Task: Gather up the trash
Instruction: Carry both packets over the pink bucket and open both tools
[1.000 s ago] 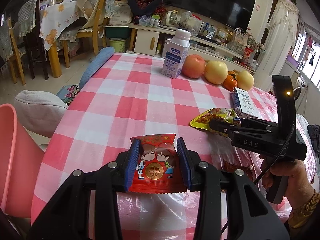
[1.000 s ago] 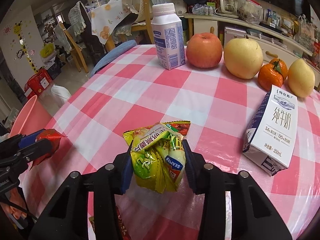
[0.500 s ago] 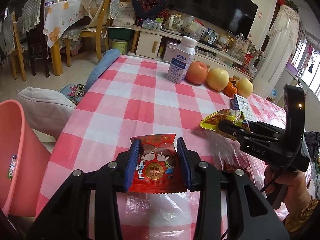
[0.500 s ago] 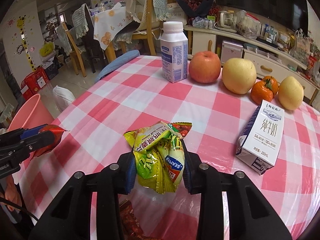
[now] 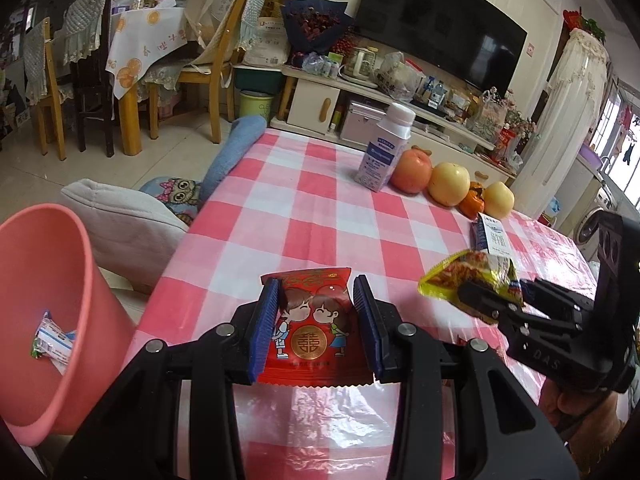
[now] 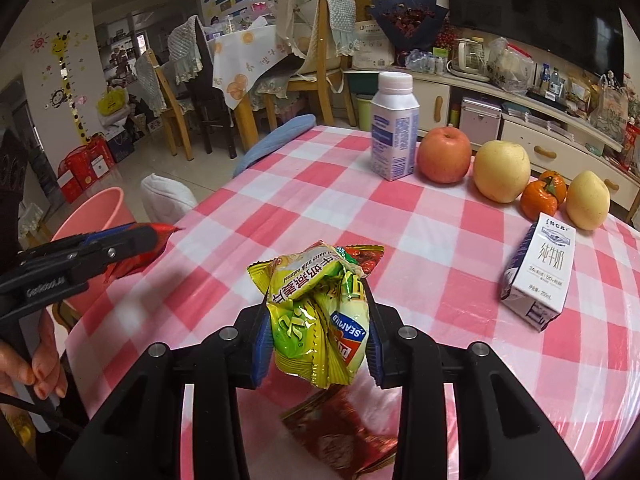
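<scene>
A red snack packet (image 5: 312, 332) is clamped between the blue pads of the left tool (image 5: 316, 330) and held above the checked worktop (image 5: 304, 208). A crumpled yellow-green wrapper (image 6: 320, 312) is gripped in the right tool (image 6: 318, 344) – its jaws have just been closing on it. A pink bin (image 5: 48, 280) stands beside the worktop's edge – a wrapper is seen inside it.

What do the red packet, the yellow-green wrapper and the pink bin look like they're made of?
Red packet: thin glossy plastic film, likely foil-lined; flat, printed, with a serrated bottom edge.
Yellow-green wrapper: shiny crinkled plastic film; sharp creases and bright glints.
Pink bin: moulded plastic, smooth and semi-matte, with a rolled rim.
</scene>
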